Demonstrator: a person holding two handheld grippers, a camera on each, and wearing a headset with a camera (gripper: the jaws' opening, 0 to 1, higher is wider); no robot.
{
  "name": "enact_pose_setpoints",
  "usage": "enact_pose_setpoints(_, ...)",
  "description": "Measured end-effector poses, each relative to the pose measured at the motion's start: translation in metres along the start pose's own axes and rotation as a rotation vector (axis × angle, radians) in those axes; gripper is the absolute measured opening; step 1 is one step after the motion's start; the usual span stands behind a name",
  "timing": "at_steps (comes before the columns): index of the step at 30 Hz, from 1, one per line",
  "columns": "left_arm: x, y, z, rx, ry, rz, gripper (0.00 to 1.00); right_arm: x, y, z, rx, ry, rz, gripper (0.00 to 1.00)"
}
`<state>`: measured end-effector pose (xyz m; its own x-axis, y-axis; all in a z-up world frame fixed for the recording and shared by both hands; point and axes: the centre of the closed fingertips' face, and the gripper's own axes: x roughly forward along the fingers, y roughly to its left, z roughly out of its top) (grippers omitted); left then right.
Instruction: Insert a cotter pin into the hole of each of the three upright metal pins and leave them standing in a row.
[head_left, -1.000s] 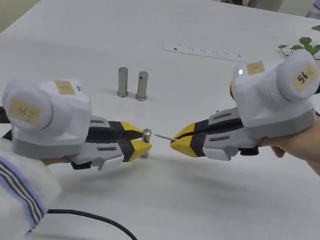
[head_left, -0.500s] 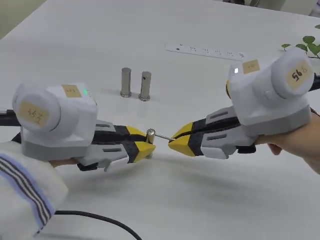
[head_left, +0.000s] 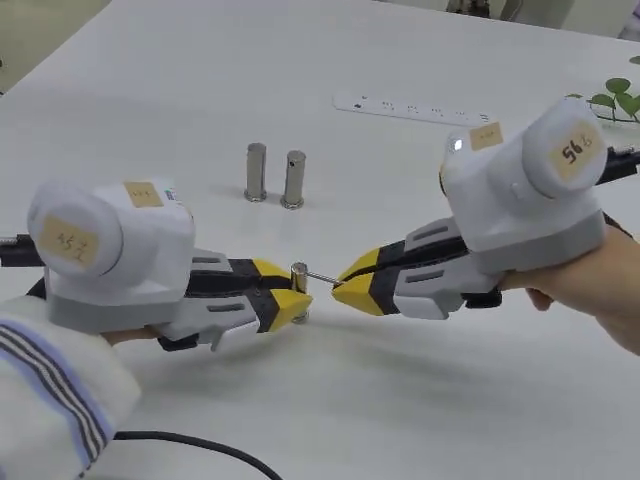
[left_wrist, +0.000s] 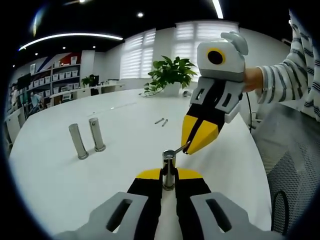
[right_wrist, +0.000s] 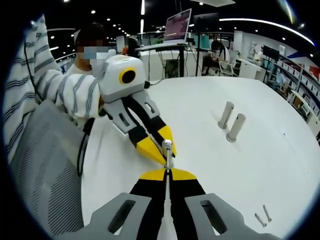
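Tongs first: my left tongs (head_left: 289, 299) are clenched on an upright metal pin (head_left: 298, 273) standing on the bench (head_left: 330, 400). My right tongs (head_left: 341, 289) pinch a cotter pin (head_left: 320, 277), its tip at that pin's head. Two other metal pins (head_left: 256, 171) stand side by side farther back, and two spare cotter pins (left_wrist: 161, 121) lie well apart from them

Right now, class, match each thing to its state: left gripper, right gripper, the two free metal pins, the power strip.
Things: 1 left gripper; 2 right gripper; 3 free metal pins; 4 power strip.
States: A lying flat, far across the table; B shut on a cotter pin; C standing side by side; D shut on an upright metal pin.
Pairs: 1-D, 2-B, 3-C, 4-A.
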<state>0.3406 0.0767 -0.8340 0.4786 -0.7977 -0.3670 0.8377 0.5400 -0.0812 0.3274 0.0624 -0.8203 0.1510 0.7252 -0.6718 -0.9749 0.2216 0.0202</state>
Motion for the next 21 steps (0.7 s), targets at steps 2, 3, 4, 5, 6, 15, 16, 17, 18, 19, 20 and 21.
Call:
enact_pose_setpoints(2, 0.0001, -0.0005, -0.0003, 0.001, 0.003, -0.001, 0.07, -0.0005, 0.0004, -0.0007, 0.003, 0.007, -0.001, 0.03)
enact_pose_setpoints(3, 0.0002, -0.0007, -0.0004, -0.003, 0.0, 0.0, 0.07, -0.0012, 0.0009, -0.001, 0.002, 0.009, -0.003, 0.03)
enact_pose_setpoints(4, 0.0003, -0.001, -0.0005, -0.006, -0.002, 0.0, 0.07, -0.0018, 0.001, -0.0013, 0.0, 0.009, -0.005, 0.03)
enact_pose_setpoints(5, 0.0004, -0.0017, -0.0007, -0.008, -0.003, -0.001, 0.07, -0.0026, 0.0011, -0.0018, -0.001, 0.011, -0.009, 0.03)
enact_pose_setpoints(6, 0.0006, -0.0023, -0.0006, -0.007, -0.002, 0.0, 0.07, -0.0032, 0.0011, -0.0021, 0.0, 0.012, -0.011, 0.03)
enact_pose_setpoints(15, 0.0034, -0.0055, -0.0003, 0.025, 0.018, 0.01, 0.07, -0.0066, 0.0034, -0.0065, 0.02, 0.03, -0.044, 0.03)
enact_pose_setpoints(16, 0.0033, -0.0053, -0.0003, 0.028, 0.019, 0.011, 0.07, -0.0064, 0.0034, -0.007, 0.027, 0.029, -0.046, 0.03)
enact_pose_setpoints(17, 0.0031, -0.0051, -0.0003, 0.029, 0.02, 0.013, 0.07, -0.006, 0.0034, -0.0068, 0.031, 0.027, -0.046, 0.03)
enact_pose_setpoints(18, 0.003, -0.0048, -0.0003, 0.031, 0.022, 0.015, 0.07, -0.0055, 0.0032, -0.0066, 0.036, 0.023, -0.048, 0.03)
enact_pose_setpoints(19, 0.0029, -0.0046, -0.0003, 0.034, 0.023, 0.017, 0.07, -0.005, 0.0027, -0.0064, 0.038, 0.022, -0.049, 0.03)
enact_pose_setpoints(20, 0.0027, -0.0047, -0.0004, 0.034, 0.025, 0.017, 0.07, -0.0046, 0.0025, -0.0065, 0.04, 0.023, -0.05, 0.03)
enact_pose_setpoints(21, 0.0028, -0.0059, -0.0006, 0.055, 0.028, 0.01, 0.07, -0.0033, 0.0018, -0.0063, 0.04, 0.024, -0.051, 0.03)
